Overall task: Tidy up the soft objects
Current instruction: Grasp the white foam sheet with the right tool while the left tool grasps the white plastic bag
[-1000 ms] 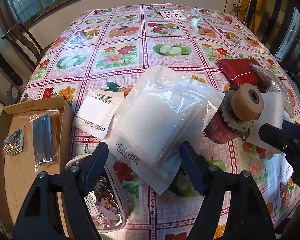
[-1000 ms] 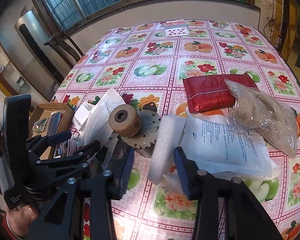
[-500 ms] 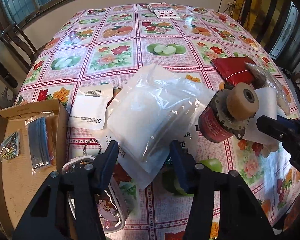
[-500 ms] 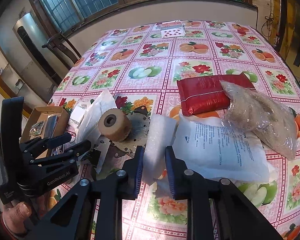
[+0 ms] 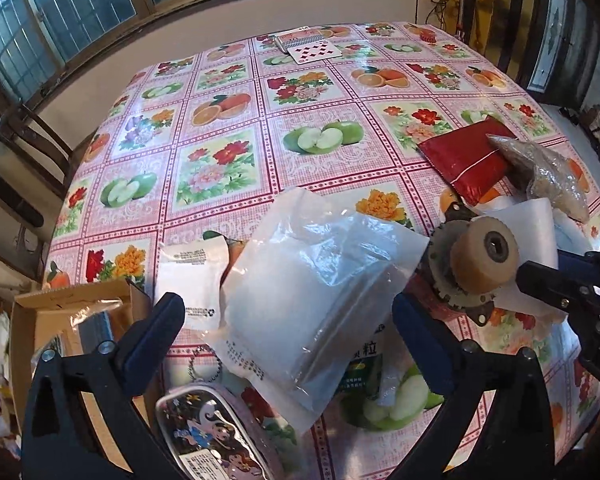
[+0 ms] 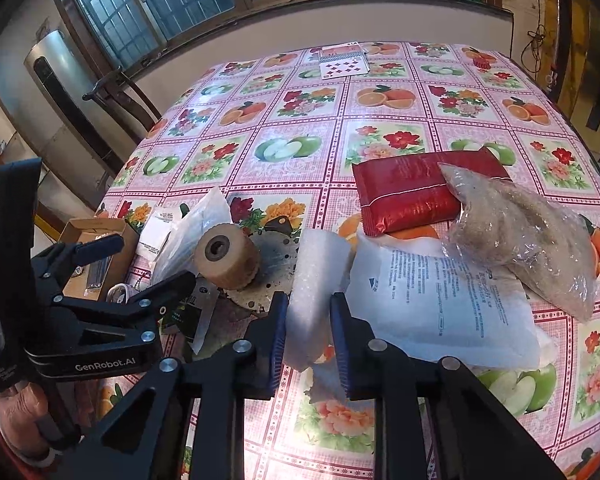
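Observation:
A clear plastic bag with white filling (image 5: 312,300) lies on the flowered tablecloth (image 5: 236,128). My left gripper (image 5: 288,324) hovers over its near end with the jaws opening wide. The bag sits between the fingers, and neither pad touches it. The same gripper (image 6: 140,264) shows at the left of the right wrist view. My right gripper (image 6: 309,332) is shut on a white foam roll (image 6: 316,276), with both pads pressed into its near end. Around the roll lie a white printed pouch (image 6: 440,304), a red packet (image 6: 416,192) and a bag of brown grains (image 6: 516,232).
A rusty metal disc with a tan roller (image 6: 224,256) stands between the two grippers. An open cardboard box (image 5: 32,320) holding small packets sits at the table's left edge, beside a cartoon pouch (image 5: 216,436) and a small white sachet (image 5: 192,276). Playing cards (image 5: 312,46) lie far back.
The left jaws narrowed around the clear bag, then spread wide again as the gripper drew back a little. The right jaws closed onto the foam roll and stayed there.

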